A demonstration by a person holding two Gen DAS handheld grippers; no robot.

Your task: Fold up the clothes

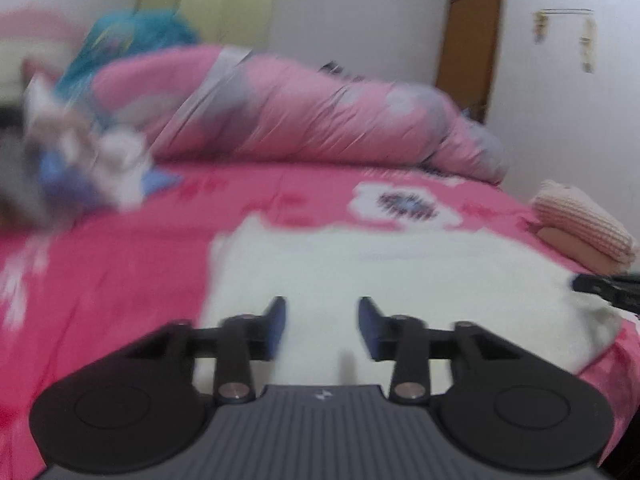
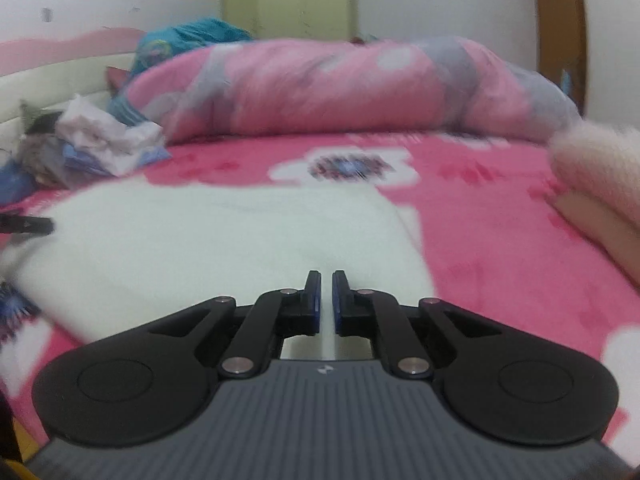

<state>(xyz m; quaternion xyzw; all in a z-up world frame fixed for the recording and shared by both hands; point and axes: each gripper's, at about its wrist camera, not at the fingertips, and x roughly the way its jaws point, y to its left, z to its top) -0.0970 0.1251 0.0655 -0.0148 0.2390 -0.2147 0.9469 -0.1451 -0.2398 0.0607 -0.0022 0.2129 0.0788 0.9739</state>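
Observation:
A white garment [image 1: 380, 272] lies flat on the pink bed cover [image 1: 120, 280]; it also shows in the right wrist view [image 2: 208, 236]. My left gripper [image 1: 322, 320] is open and empty, over the garment's near edge. My right gripper [image 2: 326, 300] has its jaws almost together with a thin gap, over the garment's near right part; no cloth shows between them. The right gripper's tip [image 1: 600, 286] shows at the garment's right edge in the left view. The left gripper's tip [image 2: 28, 226] shows at the garment's left edge in the right view.
A rolled pink quilt [image 1: 304, 108] lies across the back of the bed. A heap of mixed clothes [image 1: 80, 160] sits at the left. Folded cream and peach knitwear [image 1: 588, 228] is stacked at the right edge. A brown door [image 1: 468, 48] is beyond.

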